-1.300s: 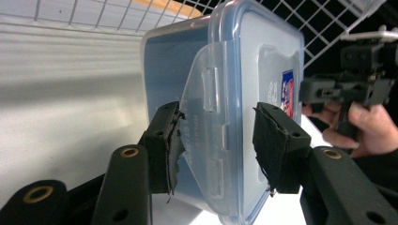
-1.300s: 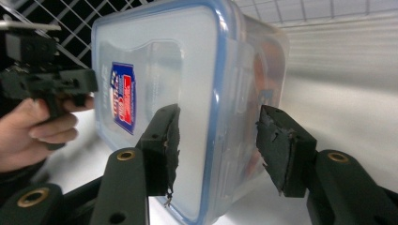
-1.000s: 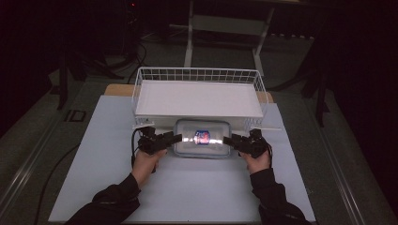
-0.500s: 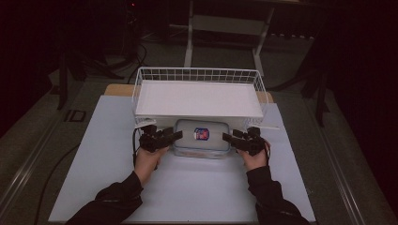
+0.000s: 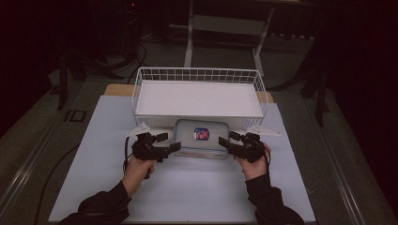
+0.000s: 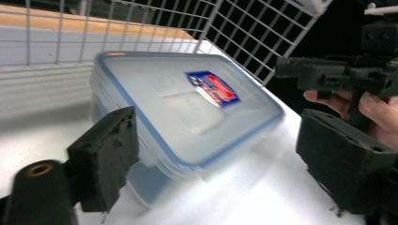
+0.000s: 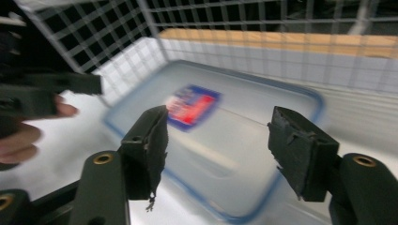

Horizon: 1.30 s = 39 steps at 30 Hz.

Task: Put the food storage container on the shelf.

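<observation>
Clear rectangular plastic container (image 5: 200, 139) with blue-rimmed lid, motion-blurred, far edge hidden beneath white wire basket (image 5: 199, 96). Left gripper (image 5: 167, 142) jaws apart, right gripper (image 5: 226, 141) jaws apart, flanking container ends.

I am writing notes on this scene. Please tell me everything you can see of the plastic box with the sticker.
The plastic box is a flat, rounded rectangle of cloudy clear plastic with a blue seal line around its closed lid. A red and blue sticker sits on the lid. It lies under the white wire basket, partly tucked in. The left tool and right tool stand open at its two ends; contact is unclear.
</observation>
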Motion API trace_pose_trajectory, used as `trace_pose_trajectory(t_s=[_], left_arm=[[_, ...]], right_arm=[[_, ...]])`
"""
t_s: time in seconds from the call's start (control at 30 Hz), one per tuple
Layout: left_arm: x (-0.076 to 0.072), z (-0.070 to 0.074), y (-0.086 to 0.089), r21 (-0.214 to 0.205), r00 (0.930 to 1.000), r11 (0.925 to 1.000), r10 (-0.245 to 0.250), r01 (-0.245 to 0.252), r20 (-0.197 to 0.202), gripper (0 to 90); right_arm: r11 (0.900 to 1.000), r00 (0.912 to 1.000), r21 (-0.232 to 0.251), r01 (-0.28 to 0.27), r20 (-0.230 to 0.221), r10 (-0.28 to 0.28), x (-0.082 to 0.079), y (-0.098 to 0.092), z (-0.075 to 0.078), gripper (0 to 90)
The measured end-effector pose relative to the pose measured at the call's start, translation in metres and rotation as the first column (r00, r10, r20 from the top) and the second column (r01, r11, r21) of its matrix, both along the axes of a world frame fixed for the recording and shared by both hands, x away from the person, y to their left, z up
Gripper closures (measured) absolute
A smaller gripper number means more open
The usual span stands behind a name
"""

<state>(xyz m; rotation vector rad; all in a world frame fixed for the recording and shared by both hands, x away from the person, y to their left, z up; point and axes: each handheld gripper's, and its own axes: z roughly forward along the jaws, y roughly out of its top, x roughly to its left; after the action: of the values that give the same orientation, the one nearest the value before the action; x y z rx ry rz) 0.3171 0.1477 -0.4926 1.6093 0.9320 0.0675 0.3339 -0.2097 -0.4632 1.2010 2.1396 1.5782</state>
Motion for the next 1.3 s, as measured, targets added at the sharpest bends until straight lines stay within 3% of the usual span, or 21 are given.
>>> trace_pose_trajectory(t_s=[0.07, 0.17, 0.23, 0.3, 0.43, 0.57, 0.83, 1.0, 1.3], left_arm=[[-0.007, 0.001, 0.003, -0.017, 0.9996, 0.9996, -0.022, 0.022, -0.018, 4.2], [-0.022, 0.003, 0.007, 0.028, 0.9998, 0.9995, -0.013, 0.013, 0.014, 1.4], [-0.03, 0.005, 0.01, 0.03, 0.9996, 0.9994, -0.019, 0.018, 0.02, 0.1], [-0.038, 0.005, 0.013, 0.02, 0.9994, 0.9995, -0.023, 0.023, 0.025, 0.0], [-0.046, 0.004, 0.017, 0.046, 0.9982, 0.999, -0.007, 0.005, 0.06, 0.0], [-0.046, 0.001, 0.02, 0.053, 0.9972, 0.9985, 0.01, -0.013, 0.074, 0.0], [-0.047, -0.001, 0.019, 0.06, 0.9964, 0.9981, 0.007, -0.013, 0.085, 0.0], [-0.047, -0.002, 0.02, 0.066, 0.9954, 0.9976, 0.017, -0.023, 0.095, 0.0], [-0.046, -0.003, 0.02, 0.076, 0.9946, 0.9968, 0.017, -0.025, 0.102, 0.0]], right_arm=[[0.9997, 0.9998, 0.015, -0.02, -0.002, 0.02, -0.007, 0.004, 0.004, 40.0], [0.9977, 0.9981, 0.036, -0.058, -0.019, 0.059, -0.017, 0.011, 0.004, 43.5], [0.9955, 0.9954, 0.039, -0.086, -0.039, 0.088, -0.022, 0.018, 0.001, 47.2], [0.9933, 0.9919, 0.029, -0.111, -0.058, 0.113, -0.027, 0.026, -0.005, 57.6], [0.9831, 0.98, -0.036, -0.179, -0.094, 0.175, -0.03, 0.041, -0.019, 78.0], [0.9803, 0.978, -0.088, -0.177, -0.127, 0.165, -0.025, 0.049, -0.032, 89.6], [0.9756, 0.9863, -0.168, -0.142, -0.108, 0.125, -0.012, 0.059, -0.04, 90.0], [0.982, 0.9894, -0.154, -0.11, -0.112, 0.093, -0.003, 0.059, -0.042, 90.0], [0.9874, 0.9971, -0.156, -0.027, -0.075, 0.015, 0.022, 0.067, -0.043, 90.0]])
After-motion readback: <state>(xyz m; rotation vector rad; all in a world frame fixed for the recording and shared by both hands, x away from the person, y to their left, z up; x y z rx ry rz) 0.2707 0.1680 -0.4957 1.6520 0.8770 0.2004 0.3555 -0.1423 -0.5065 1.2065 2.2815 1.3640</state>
